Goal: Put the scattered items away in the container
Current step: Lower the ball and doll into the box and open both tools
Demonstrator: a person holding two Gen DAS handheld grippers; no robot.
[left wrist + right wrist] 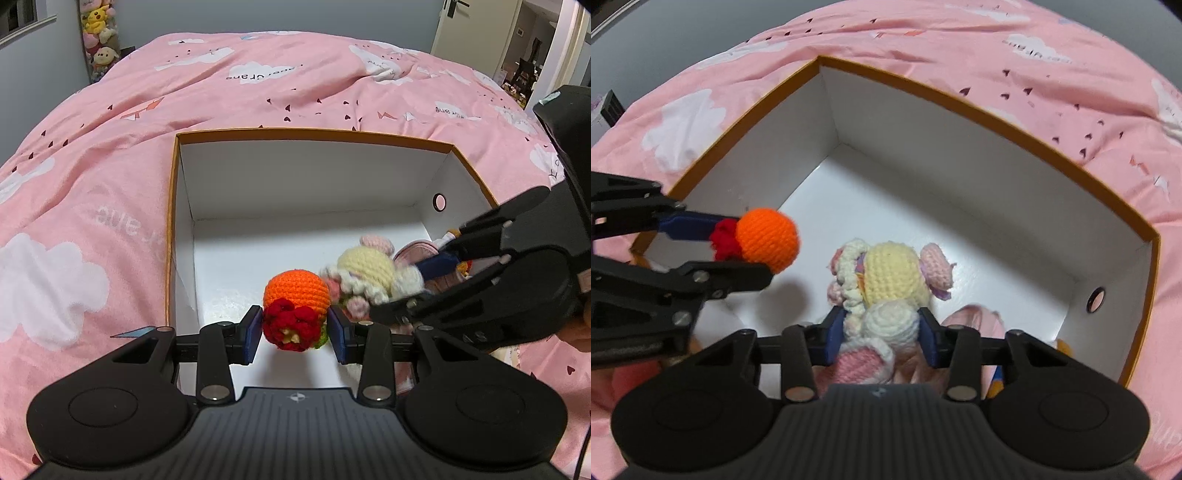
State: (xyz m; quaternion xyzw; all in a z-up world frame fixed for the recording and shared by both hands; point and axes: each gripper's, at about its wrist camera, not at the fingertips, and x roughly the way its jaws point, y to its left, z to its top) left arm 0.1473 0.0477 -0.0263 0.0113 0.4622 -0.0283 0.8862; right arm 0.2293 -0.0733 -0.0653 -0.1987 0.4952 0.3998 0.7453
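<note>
An open cardboard box (314,171) with white inside and orange rim lies on the pink bed; it also shows in the right wrist view (960,155). My left gripper (295,334) is shut on an orange and red crochet toy (297,291), held above the box floor; the toy also shows in the right wrist view (766,240). My right gripper (882,338) is shut on a cream and pink crochet doll (890,280), held over the box; the doll also shows in the left wrist view (365,273). The two toys hang close side by side.
A pink item (975,321) and a small orange-yellow item (1063,347) lie in the box's near right corner. The box's right wall has a round hole (1095,300). Pink bedding (92,221) surrounds the box. Plush toys (99,33) hang on the far wall.
</note>
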